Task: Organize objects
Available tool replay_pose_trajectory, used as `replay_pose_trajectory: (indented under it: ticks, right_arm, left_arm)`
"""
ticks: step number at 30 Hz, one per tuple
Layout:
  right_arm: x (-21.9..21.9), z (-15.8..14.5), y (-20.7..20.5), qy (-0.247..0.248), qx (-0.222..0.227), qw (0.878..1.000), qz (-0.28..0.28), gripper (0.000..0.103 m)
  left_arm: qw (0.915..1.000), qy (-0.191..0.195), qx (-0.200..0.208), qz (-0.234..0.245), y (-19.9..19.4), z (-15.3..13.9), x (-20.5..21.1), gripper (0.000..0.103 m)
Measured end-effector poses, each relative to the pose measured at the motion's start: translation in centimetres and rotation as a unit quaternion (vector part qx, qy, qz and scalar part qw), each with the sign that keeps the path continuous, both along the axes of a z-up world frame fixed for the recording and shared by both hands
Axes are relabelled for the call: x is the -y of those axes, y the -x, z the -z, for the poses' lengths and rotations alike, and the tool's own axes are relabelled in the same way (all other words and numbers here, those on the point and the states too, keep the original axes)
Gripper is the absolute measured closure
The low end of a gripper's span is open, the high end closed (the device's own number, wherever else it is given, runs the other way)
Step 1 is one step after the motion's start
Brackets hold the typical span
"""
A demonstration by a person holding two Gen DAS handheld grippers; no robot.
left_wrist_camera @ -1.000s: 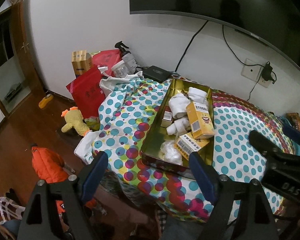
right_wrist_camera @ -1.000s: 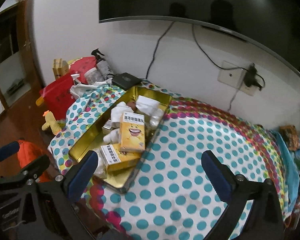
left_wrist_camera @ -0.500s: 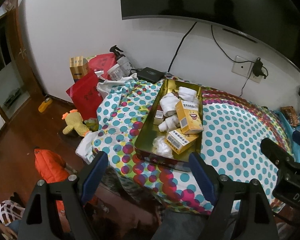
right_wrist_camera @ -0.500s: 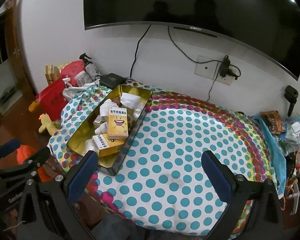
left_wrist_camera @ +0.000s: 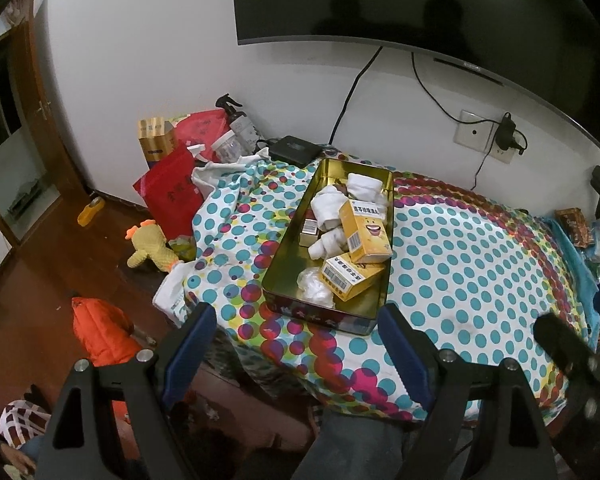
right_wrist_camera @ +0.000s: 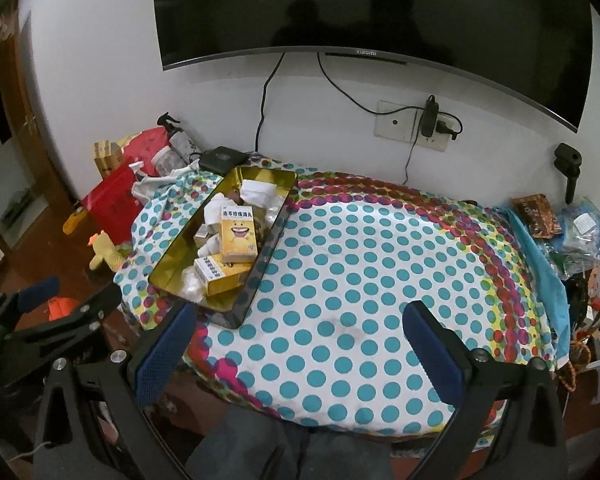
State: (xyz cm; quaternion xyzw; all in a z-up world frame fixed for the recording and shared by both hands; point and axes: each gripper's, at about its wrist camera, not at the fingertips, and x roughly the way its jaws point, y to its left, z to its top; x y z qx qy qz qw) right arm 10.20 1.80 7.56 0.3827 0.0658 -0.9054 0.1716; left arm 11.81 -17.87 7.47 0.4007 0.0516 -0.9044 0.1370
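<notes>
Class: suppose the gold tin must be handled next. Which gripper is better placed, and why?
Probably the left gripper: the gold tin lies straight ahead between its open fingers. The right gripper faces bare tablecloth.

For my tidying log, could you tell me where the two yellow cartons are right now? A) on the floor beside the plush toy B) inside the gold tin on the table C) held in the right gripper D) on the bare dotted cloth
B: both yellow cartons lie inside the gold tin, among white bundles.
</notes>
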Motion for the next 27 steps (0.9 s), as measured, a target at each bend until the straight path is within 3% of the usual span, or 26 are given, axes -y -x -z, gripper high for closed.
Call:
replay_pose_trajectory:
  ticks: [10,17,27]
  right_arm:
    - [-0.2,1.7,-1.3,-0.014,0.039,0.999,-0.020,0.000]
    - [-0.3,1.7,-1.3,-0.020,0.038,0.999,-0.019,0.000]
    - [-0.4,1.3,0.6,-0.023,0.039,0.999,-0.005,0.000]
  left_arm:
    - [0.9998,0.009,0.003,0.017,1.6,-0.9,-1.1,0.018]
    - [0.9995,-0.015,0.021,0.021,3.1,-0.4,-0.9,0.018]
    - [0.9990,-0.019,0.038,0.014,3.5,0.1,-0.2,0.018]
